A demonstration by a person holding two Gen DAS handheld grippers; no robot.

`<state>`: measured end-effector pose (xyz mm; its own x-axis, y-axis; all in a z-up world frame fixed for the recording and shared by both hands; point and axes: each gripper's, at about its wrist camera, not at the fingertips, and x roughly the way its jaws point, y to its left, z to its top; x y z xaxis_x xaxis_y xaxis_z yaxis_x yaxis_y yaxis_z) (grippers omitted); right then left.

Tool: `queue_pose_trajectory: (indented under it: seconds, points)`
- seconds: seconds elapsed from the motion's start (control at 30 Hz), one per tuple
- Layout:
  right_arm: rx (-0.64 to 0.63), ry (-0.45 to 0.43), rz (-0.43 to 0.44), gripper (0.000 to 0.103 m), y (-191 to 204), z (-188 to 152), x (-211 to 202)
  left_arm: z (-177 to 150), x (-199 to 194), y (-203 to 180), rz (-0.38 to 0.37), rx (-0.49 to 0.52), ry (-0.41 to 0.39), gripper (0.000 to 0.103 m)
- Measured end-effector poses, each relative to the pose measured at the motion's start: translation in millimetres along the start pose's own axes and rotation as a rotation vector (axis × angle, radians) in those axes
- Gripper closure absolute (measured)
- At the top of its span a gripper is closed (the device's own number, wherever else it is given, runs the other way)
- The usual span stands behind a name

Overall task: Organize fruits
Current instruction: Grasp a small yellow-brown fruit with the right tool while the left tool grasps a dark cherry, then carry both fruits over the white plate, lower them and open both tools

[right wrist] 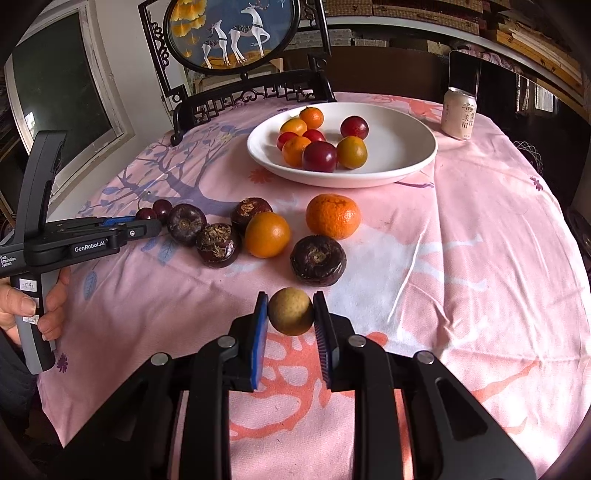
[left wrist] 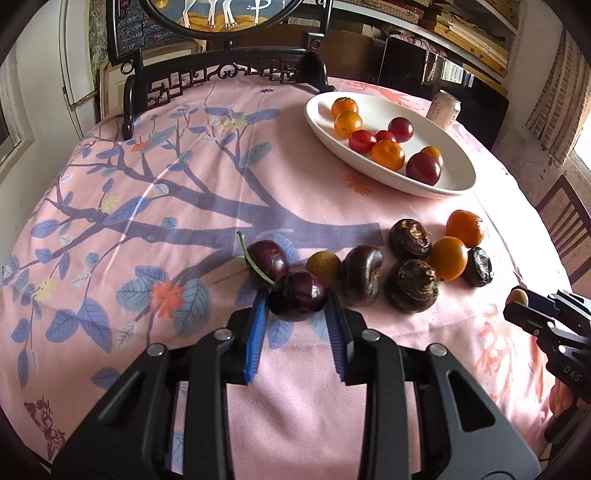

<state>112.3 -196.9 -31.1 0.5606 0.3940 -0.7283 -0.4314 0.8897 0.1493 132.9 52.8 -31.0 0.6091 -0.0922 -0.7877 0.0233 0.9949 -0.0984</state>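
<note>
My left gripper (left wrist: 295,301) is shut on a dark cherry (left wrist: 297,295), low over the pink cloth; a second cherry (left wrist: 267,260) lies just beyond it. My right gripper (right wrist: 290,308) is shut on a small tan longan (right wrist: 290,311), held above the cloth; it also shows at the right edge of the left wrist view (left wrist: 517,297). Another longan (left wrist: 322,266), several dark water chestnuts (right wrist: 317,260) and two oranges (right wrist: 332,216) lie loose on the cloth. A white oval plate (right wrist: 406,147) at the back holds oranges and red plums.
A small white bottle (right wrist: 459,114) stands behind the plate at the right. A dark carved wooden stand with a round deer picture (right wrist: 236,33) sits at the table's far edge. The table edge drops away on the right.
</note>
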Motion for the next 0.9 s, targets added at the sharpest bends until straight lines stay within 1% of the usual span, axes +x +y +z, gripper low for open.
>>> queue_pose_trajectory:
  seconds: [0.07, 0.17, 0.27, 0.33, 0.4, 0.53, 0.63, 0.77, 0.8, 0.83, 0.87, 0.9]
  points:
    - [0.002, -0.041, -0.009, 0.079, -2.6, 7.1, -9.3, 4.0, -10.4, -6.0, -0.019, 0.010, -0.022, 0.072]
    - [0.008, -0.119, -0.042, 0.079, -9.0, 24.8, -21.9, 18.3, -21.5, -19.3, -0.055, 0.029, -0.057, 0.072]
    - [-0.004, -0.185, -0.069, 0.079, -15.0, 47.6, -25.0, 43.0, -21.1, -36.7, -0.063, 0.059, -0.084, 0.072]
    - [-0.017, -0.216, -0.098, 0.079, -20.2, 62.5, -18.1, 62.3, -14.0, -46.4, -0.078, 0.064, -0.098, 0.072]
    - [-0.004, -0.205, -0.112, 0.079, -29.1, 76.3, -3.7, 81.7, 1.5, -55.0, -0.091, 0.050, -0.085, 0.072]
    - [0.020, -0.163, -0.130, 0.079, -45.6, 95.0, 29.6, 112.3, 37.3, -67.8, -0.087, 0.031, -0.065, 0.072]
    - [0.031, -0.122, -0.135, 0.079, -54.8, 102.2, 53.2, 125.2, 61.7, -73.3, -0.070, 0.026, -0.045, 0.072]
    - [0.038, -0.101, -0.142, 0.078, -61.3, 108.7, 72.8, 134.3, 83.2, -74.0, -0.062, 0.004, -0.026, 0.071]
    - [0.039, -0.096, -0.142, 0.075, -61.9, 109.8, 76.0, 136.0, 86.1, -73.6, -0.056, -0.003, -0.028, 0.062]
    - [0.037, -0.093, -0.143, 0.070, -62.4, 110.1, 78.0, 137.3, 87.5, -72.5, -0.044, -0.012, -0.030, 0.046]
    - [0.037, -0.094, -0.148, 0.070, -62.2, 108.8, 77.8, 137.6, 86.6, -71.6, -0.032, -0.022, -0.041, 0.041]
    - [0.042, -0.093, -0.143, 0.070, -62.6, 107.3, 76.8, 137.4, 84.4, -70.5, -0.029, -0.028, -0.052, 0.040]
